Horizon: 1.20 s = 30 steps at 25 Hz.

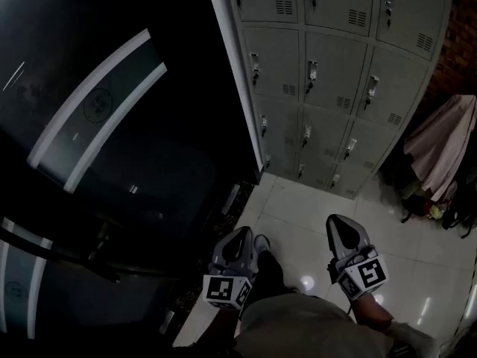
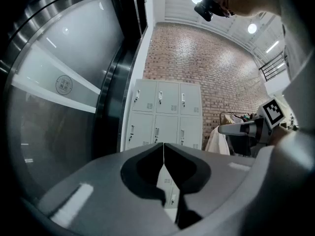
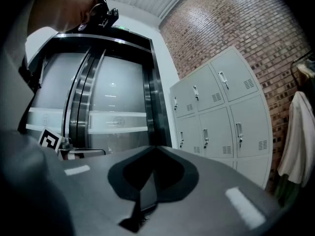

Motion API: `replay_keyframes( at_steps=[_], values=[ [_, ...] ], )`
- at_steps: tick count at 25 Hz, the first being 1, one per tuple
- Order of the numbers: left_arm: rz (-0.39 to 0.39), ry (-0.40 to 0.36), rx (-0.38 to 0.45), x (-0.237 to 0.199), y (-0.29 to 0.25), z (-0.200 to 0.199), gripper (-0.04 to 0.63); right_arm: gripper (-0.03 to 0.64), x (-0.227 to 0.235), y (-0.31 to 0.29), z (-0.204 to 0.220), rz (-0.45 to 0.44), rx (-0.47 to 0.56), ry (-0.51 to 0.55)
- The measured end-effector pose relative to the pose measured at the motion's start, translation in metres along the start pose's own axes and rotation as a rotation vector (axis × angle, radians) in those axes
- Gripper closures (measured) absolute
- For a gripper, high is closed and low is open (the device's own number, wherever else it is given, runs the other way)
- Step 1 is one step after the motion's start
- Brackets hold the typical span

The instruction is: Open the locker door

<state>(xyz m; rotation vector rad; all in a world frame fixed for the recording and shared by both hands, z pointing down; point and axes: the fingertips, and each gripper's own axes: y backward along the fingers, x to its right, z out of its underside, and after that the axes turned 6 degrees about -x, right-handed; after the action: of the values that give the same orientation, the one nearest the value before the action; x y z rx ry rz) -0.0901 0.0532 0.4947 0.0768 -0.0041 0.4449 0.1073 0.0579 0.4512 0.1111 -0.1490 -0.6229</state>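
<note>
A bank of grey metal lockers (image 1: 328, 73) stands ahead on the right, all its doors closed, each with a small handle and a vent. It also shows in the left gripper view as lockers (image 2: 167, 114) and in the right gripper view as lockers (image 3: 221, 117). My left gripper (image 1: 241, 235) and right gripper (image 1: 341, 222) hang low over the floor, well short of the lockers. In the left gripper view the left gripper (image 2: 163, 147) has its jaws pressed together with nothing between them. The right gripper (image 3: 156, 149) is likewise shut and empty.
A dark glass door (image 1: 97, 125) with a pale band fills the left side, beside the lockers. A pinkish garment (image 1: 443, 148) hangs on a rack at the right, with bags (image 1: 436, 211) under it. A brick wall (image 1: 463, 51) runs behind. The floor is glossy white tile (image 1: 298, 215).
</note>
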Motion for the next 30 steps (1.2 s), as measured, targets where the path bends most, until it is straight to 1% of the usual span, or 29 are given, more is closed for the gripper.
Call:
replay_keyframes(
  at_steps=[2,4,7,11,15,19,20,22,26,28,30],
  values=[
    [0.005,-0.001,0.002,-0.014,-0.017,0.004,0.537,0.615,0.007,-0.017,0.007,0.007,-0.017,0.0],
    [0.014,-0.005,0.006,-0.029,-0.037,0.008,0.536,0.615,0.017,-0.039,0.013,0.012,-0.008,0.002],
    [0.024,0.003,0.008,-0.055,-0.075,0.011,0.537,0.615,0.036,-0.076,0.022,0.026,-0.018,-0.024],
    [0.037,-0.004,0.026,-0.097,-0.131,0.011,0.537,0.615,0.064,-0.14,0.027,0.023,-0.007,-0.007],
    [0.026,0.006,0.011,-0.145,-0.182,0.022,0.537,0.615,0.091,-0.204,0.034,0.024,-0.005,0.003],
    [0.017,0.002,0.003,-0.193,-0.225,0.03,0.537,0.615,0.111,-0.261,0.055,0.04,-0.072,-0.007],
    [0.02,0.001,0.003,-0.204,-0.235,0.032,0.537,0.615,0.117,-0.276,0.057,0.043,-0.062,-0.008],
    [0.03,-0.006,0.007,-0.219,-0.254,0.035,0.537,0.615,0.126,-0.302,0.06,0.043,-0.035,-0.004],
    [0.037,-0.005,-0.002,-0.247,-0.28,0.044,0.537,0.615,0.132,-0.341,0.079,0.049,-0.113,0.005],
    [0.034,0.002,-0.005,-0.271,-0.293,0.05,0.537,0.614,0.133,-0.37,0.085,0.056,-0.096,0.018],
    [0.03,0.016,-0.014,-0.283,-0.305,0.056,0.537,0.6,0.138,-0.389,0.095,0.06,-0.111,0.014]
  ],
)
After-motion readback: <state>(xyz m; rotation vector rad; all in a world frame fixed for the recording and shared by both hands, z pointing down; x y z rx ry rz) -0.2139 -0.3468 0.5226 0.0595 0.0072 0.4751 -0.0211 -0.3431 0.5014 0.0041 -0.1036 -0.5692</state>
